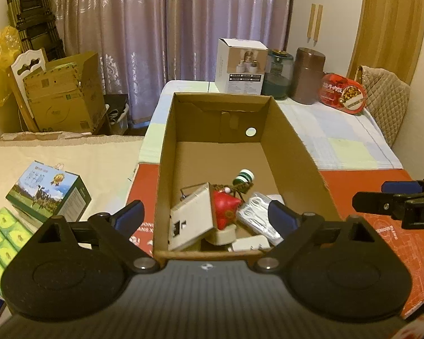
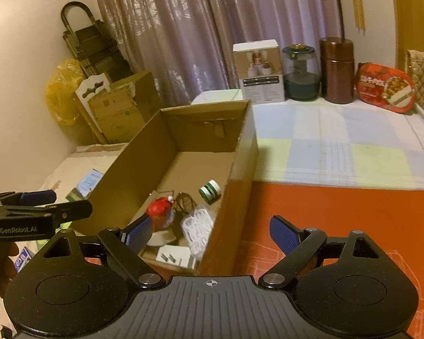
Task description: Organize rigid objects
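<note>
Straight ahead of your left gripper (image 1: 207,216) stands the open cardboard box (image 1: 166,152), probably so small things can drop in. Its jaws are spread and hold nothing. Your right gripper (image 2: 210,234) is also spread and empty, beside the box's right wall. Near the close end lie a red ornament (image 1: 224,207) and a small green-capped jar (image 1: 243,177).

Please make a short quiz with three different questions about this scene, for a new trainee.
1. True or false: the left gripper holds an object.
2. Where is the small green-and-white bottle? A) inside the cardboard box B) on the checked cloth C) on the floor
3. Fill in: the brown canister stands between the glass jar and the red ____.

Key: 1 false; 2 A; 3 tin.
</note>
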`<action>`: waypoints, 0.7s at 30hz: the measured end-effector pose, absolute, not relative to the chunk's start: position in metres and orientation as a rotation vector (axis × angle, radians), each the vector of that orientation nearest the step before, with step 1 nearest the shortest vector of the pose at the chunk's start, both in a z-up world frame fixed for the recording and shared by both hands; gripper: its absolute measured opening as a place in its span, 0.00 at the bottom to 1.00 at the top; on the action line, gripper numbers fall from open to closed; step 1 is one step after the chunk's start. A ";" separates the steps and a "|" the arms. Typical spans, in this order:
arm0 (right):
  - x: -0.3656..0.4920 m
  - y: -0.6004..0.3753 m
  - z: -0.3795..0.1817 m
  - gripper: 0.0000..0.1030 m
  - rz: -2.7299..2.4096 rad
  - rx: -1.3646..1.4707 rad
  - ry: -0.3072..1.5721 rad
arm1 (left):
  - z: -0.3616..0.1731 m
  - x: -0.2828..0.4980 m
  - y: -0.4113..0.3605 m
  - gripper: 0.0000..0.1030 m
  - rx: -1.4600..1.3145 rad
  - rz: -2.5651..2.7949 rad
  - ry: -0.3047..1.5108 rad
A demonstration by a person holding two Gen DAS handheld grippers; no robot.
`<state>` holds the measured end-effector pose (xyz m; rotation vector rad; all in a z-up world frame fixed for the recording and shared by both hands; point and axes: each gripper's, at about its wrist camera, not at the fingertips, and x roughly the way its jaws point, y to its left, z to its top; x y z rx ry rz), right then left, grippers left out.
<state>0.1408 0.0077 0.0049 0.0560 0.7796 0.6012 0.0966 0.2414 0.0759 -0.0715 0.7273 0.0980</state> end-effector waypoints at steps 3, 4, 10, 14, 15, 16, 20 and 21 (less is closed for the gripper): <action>0.132 0.001 0.009 0.84 0.590 0.054 0.786 | 0.079 0.087 0.236 0.95 -0.089 0.101 0.723; 0.129 -0.001 0.010 0.84 0.586 0.052 0.786 | 0.080 0.083 0.234 0.98 -0.097 0.102 0.717; 0.115 -0.014 0.017 0.84 0.567 0.050 0.788 | 0.087 0.063 0.215 0.98 -0.107 0.080 0.705; 0.106 -0.024 0.023 0.84 0.550 0.042 0.782 | 0.090 0.053 0.202 0.98 -0.104 0.086 0.714; 0.105 -0.026 0.024 0.84 0.545 0.042 0.782 | 0.090 0.050 0.199 0.98 -0.110 0.084 0.718; 0.102 -0.029 0.025 0.84 0.540 0.041 0.781 | 0.091 0.048 0.196 0.98 -0.118 0.083 0.725; 0.094 -0.040 0.029 0.84 0.520 0.037 0.781 | 0.092 0.040 0.186 0.98 -0.112 0.089 0.737; 0.092 -0.042 0.030 0.84 0.517 0.036 0.781 | 0.092 0.038 0.184 0.98 -0.112 0.087 0.740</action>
